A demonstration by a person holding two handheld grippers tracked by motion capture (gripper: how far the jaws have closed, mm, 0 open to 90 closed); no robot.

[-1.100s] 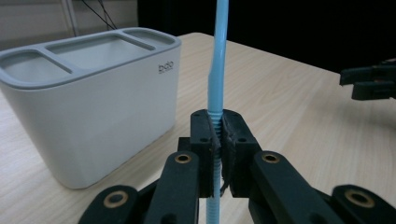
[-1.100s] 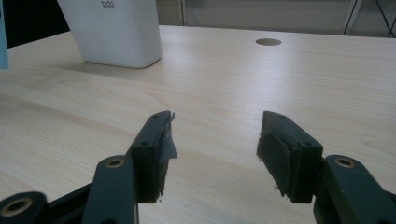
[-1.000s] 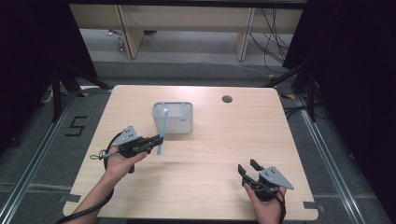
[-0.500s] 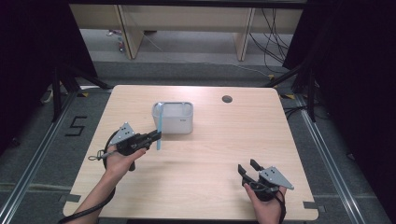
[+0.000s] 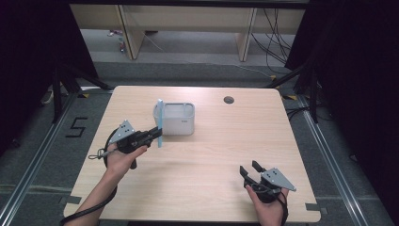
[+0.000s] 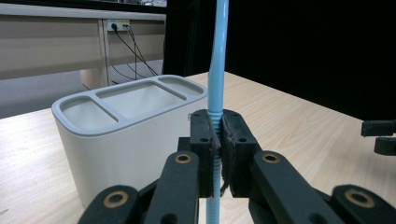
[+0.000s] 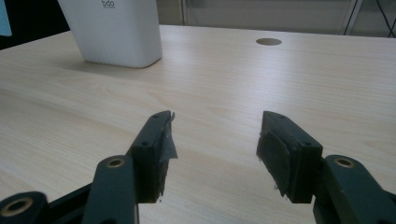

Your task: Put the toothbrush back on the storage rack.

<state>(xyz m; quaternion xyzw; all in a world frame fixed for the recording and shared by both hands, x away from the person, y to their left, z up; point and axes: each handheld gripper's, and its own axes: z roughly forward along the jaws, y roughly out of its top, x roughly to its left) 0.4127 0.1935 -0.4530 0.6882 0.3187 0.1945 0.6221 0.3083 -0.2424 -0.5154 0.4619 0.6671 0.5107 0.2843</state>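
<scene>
While your left gripper [image 5: 153, 134] sits out at about 9 o'clock on the pale wooden table [image 5: 216, 155], its jaws are squeezed tight on a thin light-blue plastic straw [image 5: 160, 123] that stands pretty much upright. In the left gripper view you can see the pads pinching the straw's ribbed bendy section, with the long smooth part going up out of frame and a short bit poking out below. Just beside the straw, toward 12 o'clock from your left hand [image 5: 121, 159], there's a white rounded-rectangle plastic organizer bin [image 5: 175, 119] with a grey rim split into three compartments. The straw is next to the bin's left side, in none of the compartments; can't tell if it's touching the wall.

Your right gripper [image 5: 251, 170] is down at about 5 o'clock, well apart from the bin, jaws spread wide with nothing between them, just bare tabletop in the gap. There's a small round cable hole [image 5: 228, 100] in the table up around 1 o'clock.
</scene>
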